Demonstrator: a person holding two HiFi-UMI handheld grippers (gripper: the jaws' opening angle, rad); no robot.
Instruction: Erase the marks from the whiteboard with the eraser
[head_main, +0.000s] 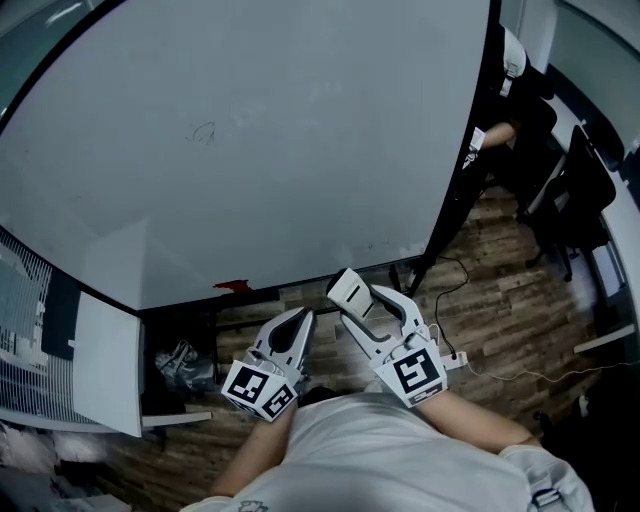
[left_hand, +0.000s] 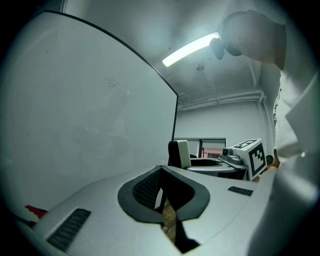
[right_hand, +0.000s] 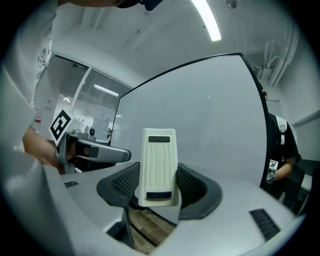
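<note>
R gripper (right_hand: 158, 187) was clamped on the eraser (right_hand: 158, 167), low on its body, so most of it stood clear above the jaws, ribbed back toward the cam. L gripper (left_hand: 161, 172) had its jaws together w/ nothing between them. Both hung near the whiteboard's (head_main: 280, 150) bottom edge, not touching it. The only clear mark (head_main: 204, 132) was a faint scribble far up and to the left, well apart from the eraser.

Risks, as I judged them:
- The low grip could let the eraser pivot or slip once pressed on the board.
- A tilted approach could put the plastic edge on the board, not the pad.
- The faint mark could be missed on the pass.
</note>
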